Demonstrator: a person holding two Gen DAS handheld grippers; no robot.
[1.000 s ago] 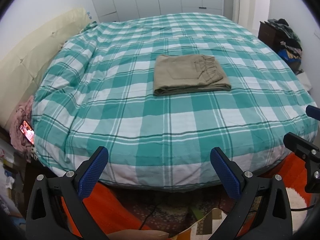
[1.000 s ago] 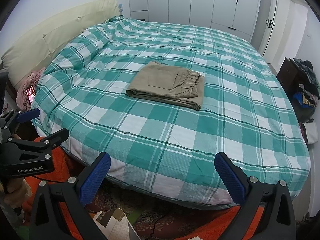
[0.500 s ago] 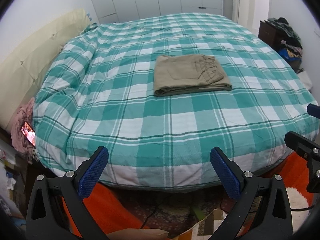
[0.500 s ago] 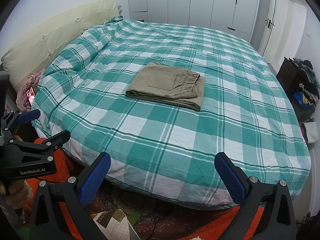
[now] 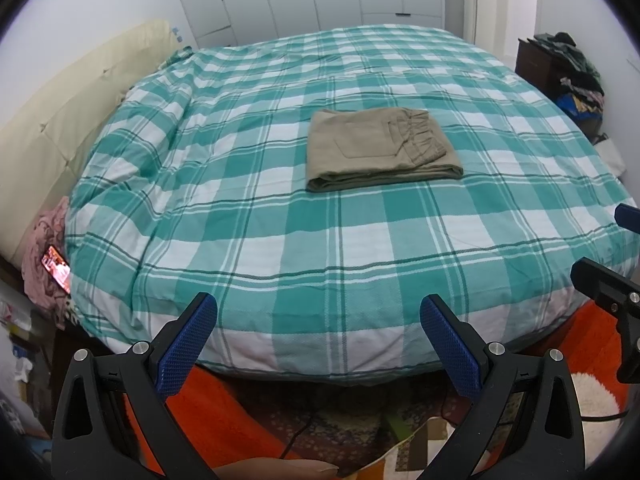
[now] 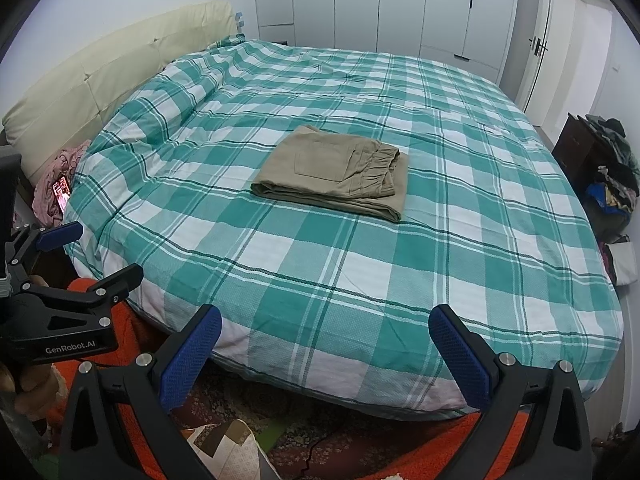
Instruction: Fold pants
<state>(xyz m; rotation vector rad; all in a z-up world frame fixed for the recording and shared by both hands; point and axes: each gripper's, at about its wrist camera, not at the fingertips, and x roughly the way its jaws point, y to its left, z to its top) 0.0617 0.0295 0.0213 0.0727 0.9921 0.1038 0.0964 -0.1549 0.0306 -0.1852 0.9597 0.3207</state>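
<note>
Khaki pants (image 5: 380, 148) lie folded into a flat rectangle on the bed (image 5: 320, 240), well ahead of both tongs and a little past the middle of the green-and-white checked duvet (image 6: 360, 260). Their elastic waistband (gathered and puckered) sits on top, toward the right-hand edge of the bundle, with a patch pocket beside it.

Left tongs (image 5: 318, 338) hang spread wide below the near edge of the mattress, holding nothing; the pants stand far ahead of the gap between the blue pads (image 5: 186, 350). Right tongs (image 6: 326, 350) are likewise spread and empty, low over the orange rug (image 6: 440, 456), with the pants ahead and slightly left of the gap. From the right wrist view, the left tongs show at the far left beside the bed's corner.

Off to the left of both tongs, a lit phone (image 5: 56, 268) rests on pink cloth (image 6: 56, 184) next to the cream headboard (image 6: 100, 80). Far to the right, a heap of clothes (image 6: 612, 172) covers a dark cabinet (image 5: 536, 64). White wardrobe doors (image 6: 400, 4) stand beyond the bed.

Compared with a second ago, the pants have not shifted, and both tongs remain spread at nearly the same spot.
</note>
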